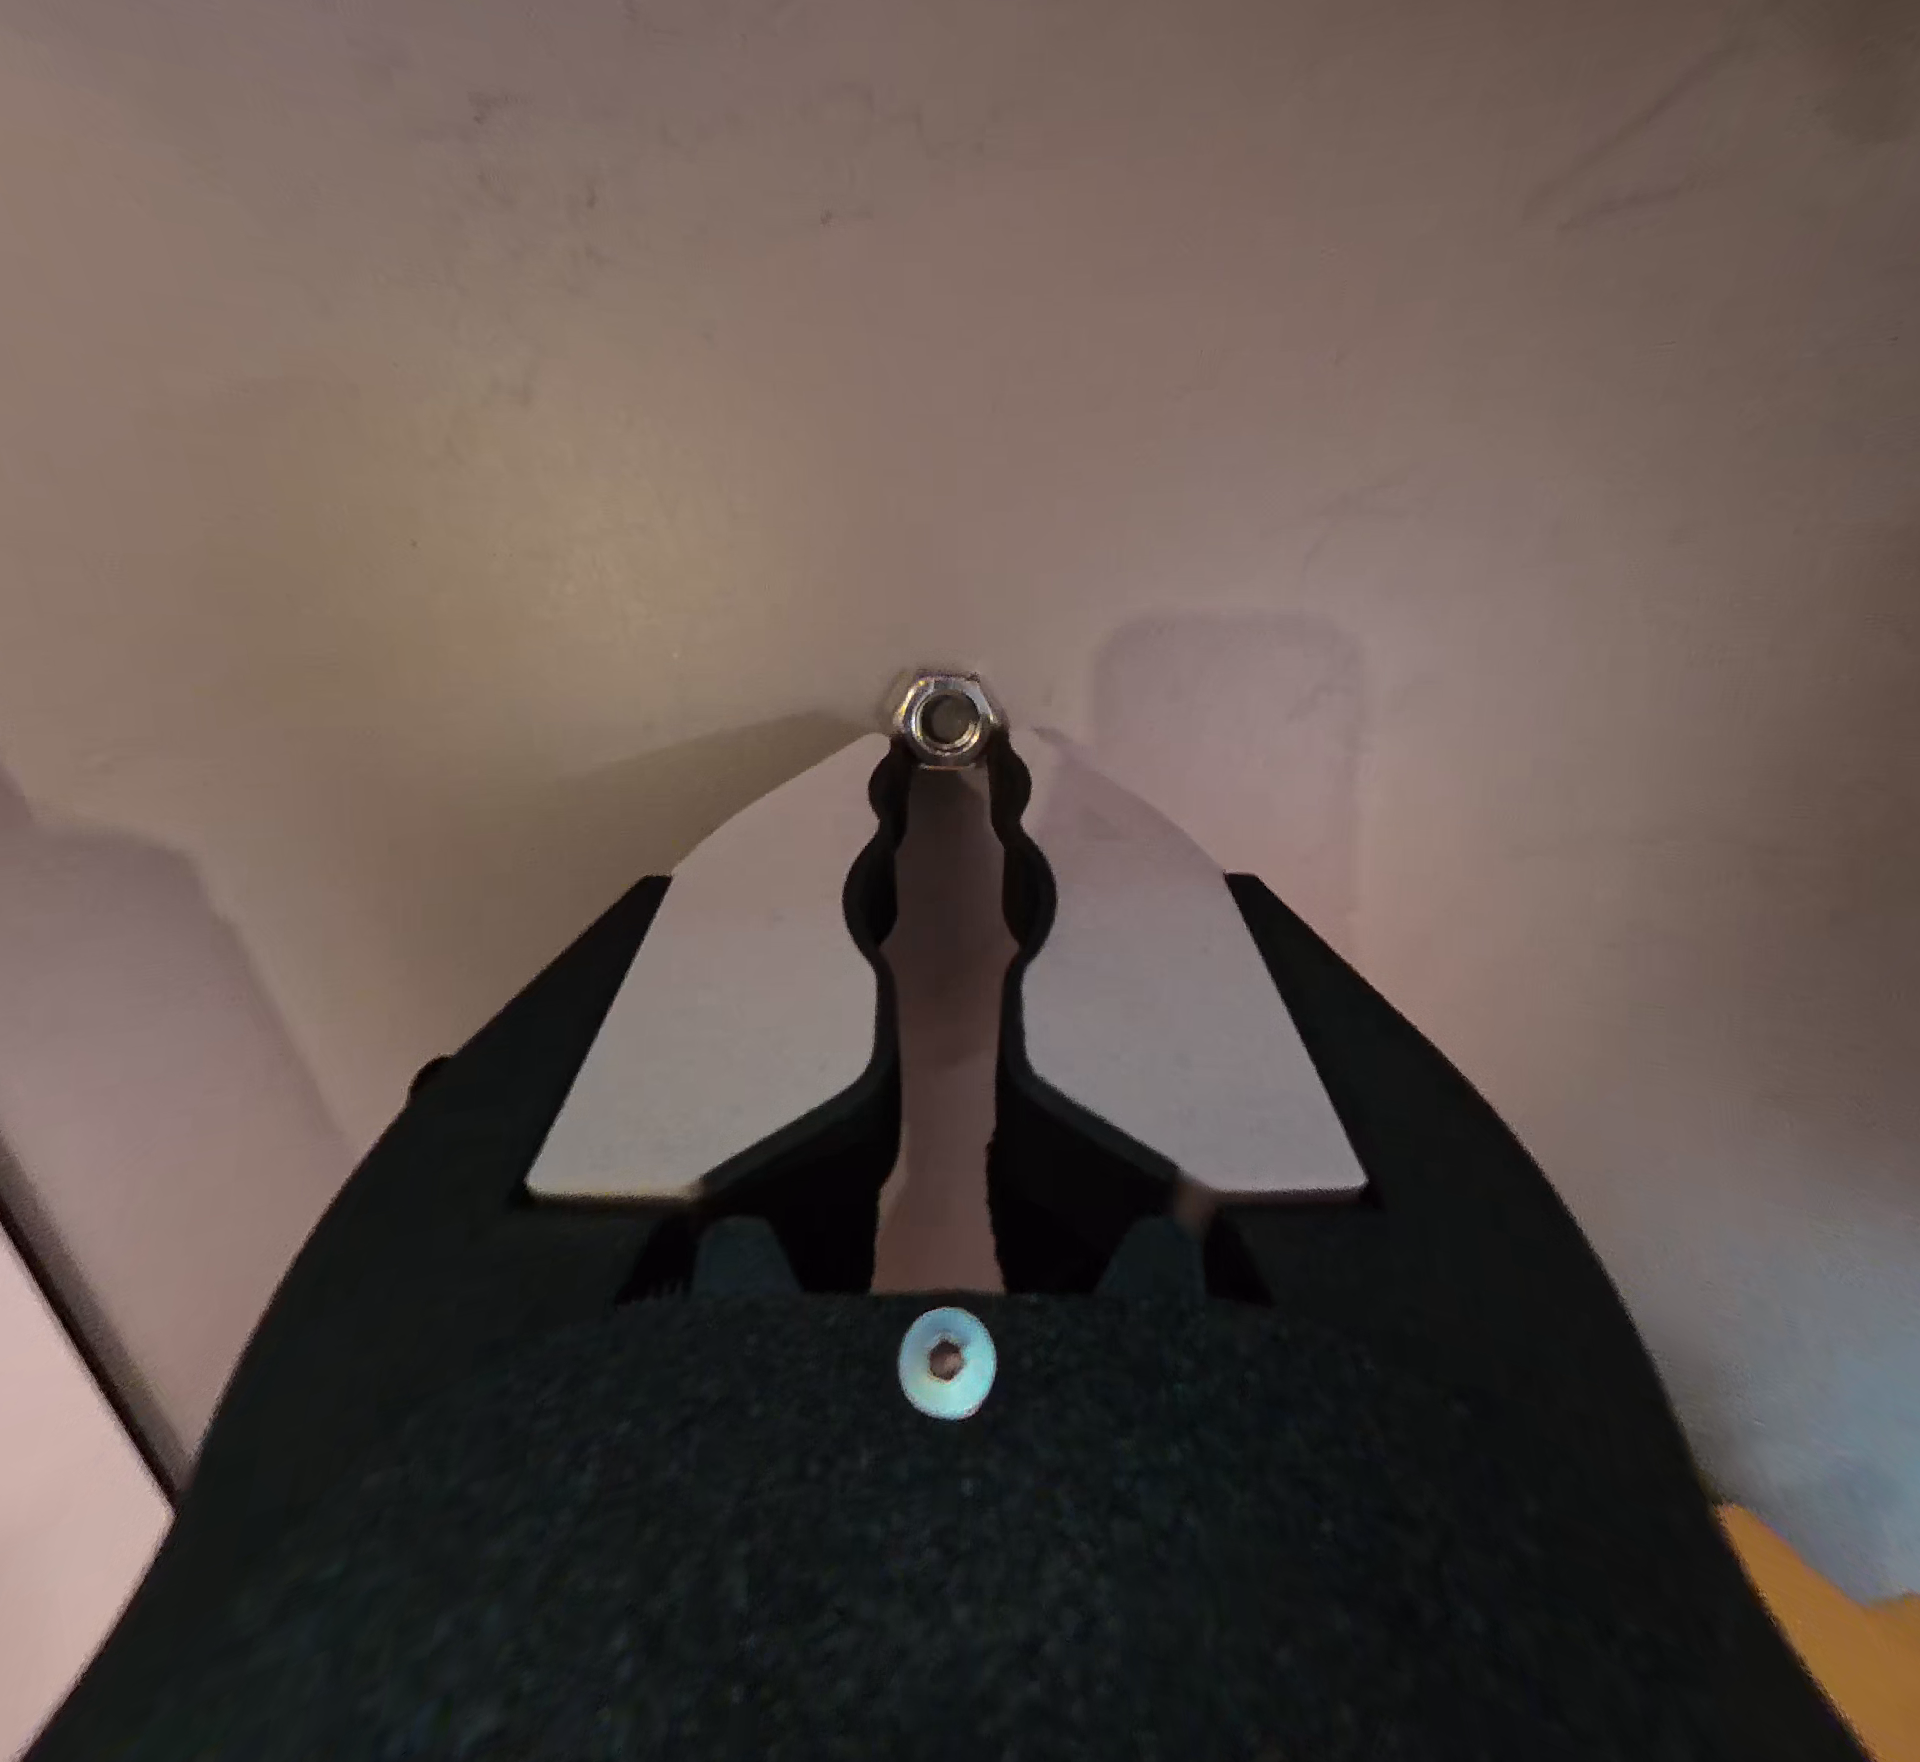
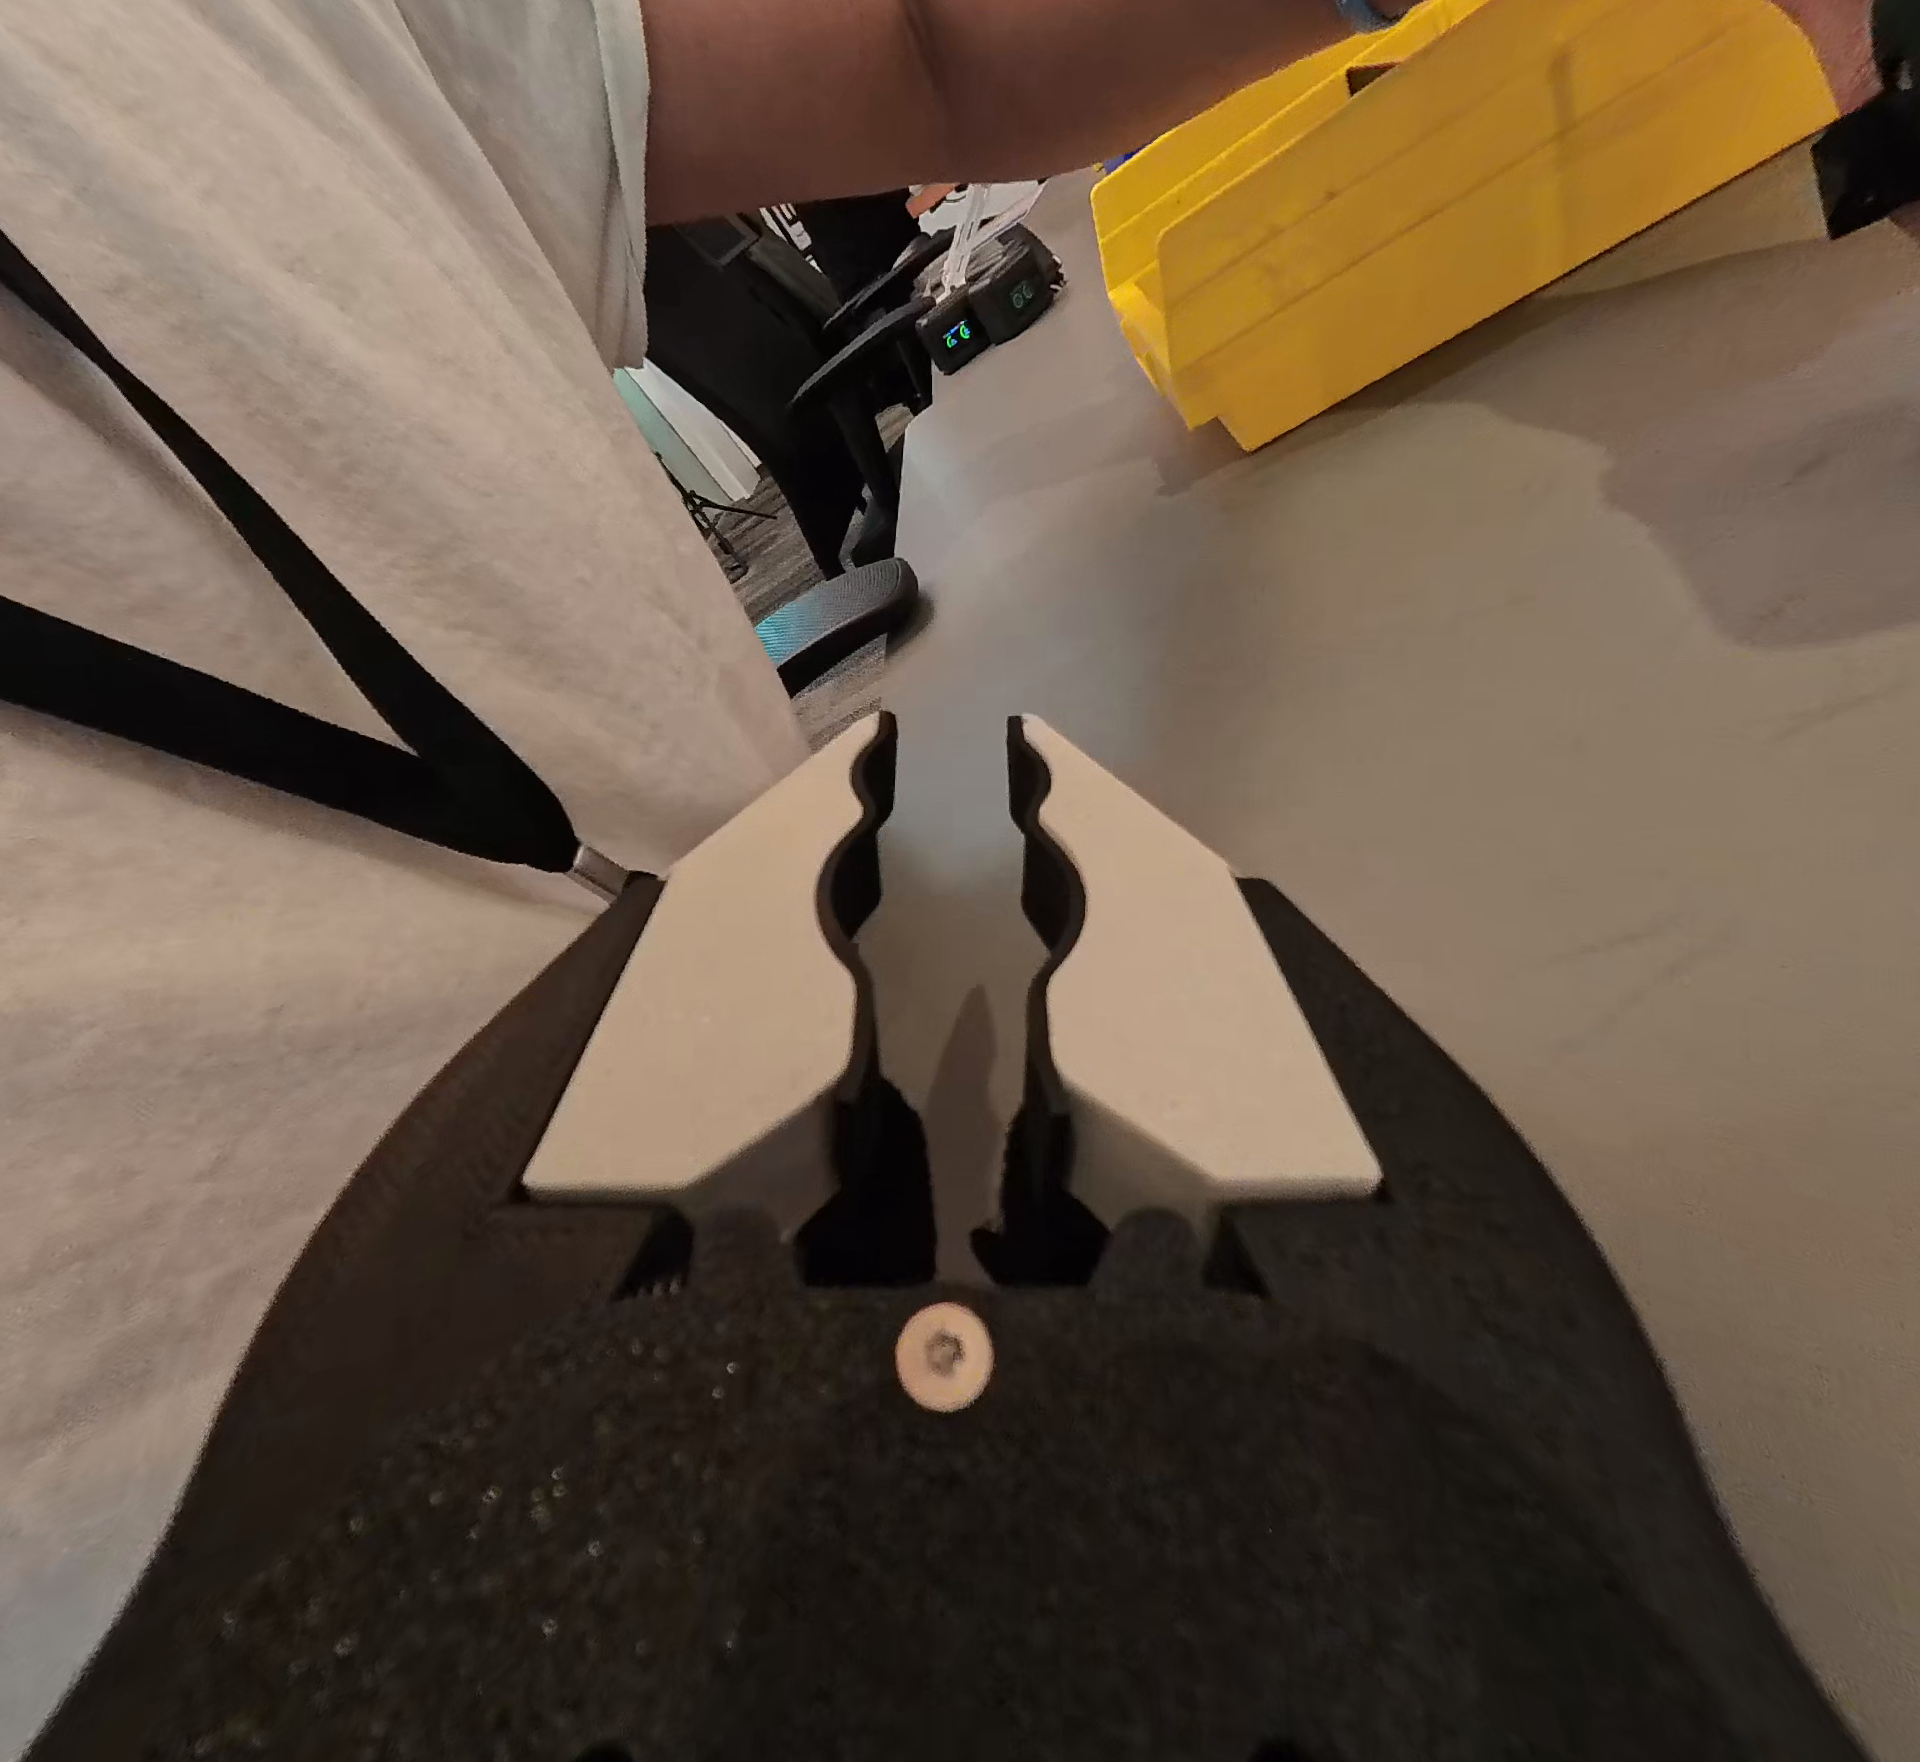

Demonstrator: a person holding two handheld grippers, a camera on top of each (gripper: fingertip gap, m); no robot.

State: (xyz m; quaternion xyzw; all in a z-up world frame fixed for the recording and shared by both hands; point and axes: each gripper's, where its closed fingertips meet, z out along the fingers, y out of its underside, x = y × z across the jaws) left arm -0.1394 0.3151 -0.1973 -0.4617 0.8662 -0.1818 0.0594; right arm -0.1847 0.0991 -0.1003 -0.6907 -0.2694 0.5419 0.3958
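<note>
Here the left tongs (image 1: 943,744) grip a small silver nut (image 1: 941,717) at their very tips, pads pressing both its sides, above the pale table (image 1: 623,310). The right tongs (image 2: 951,756) stand open and empty; a yellow bin (image 2: 1455,237) lies well ahead to their right.

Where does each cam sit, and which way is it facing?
Left wrist: on the left gripper, looking down along its fingers at the pale tabletop; the tips pinch a silver hex nut.
Right wrist: on the right gripper, jaws apart and empty, facing low across the table toward the person's shirt, forearm and a yellow bin.
Shared: the pale tabletop only.
</note>
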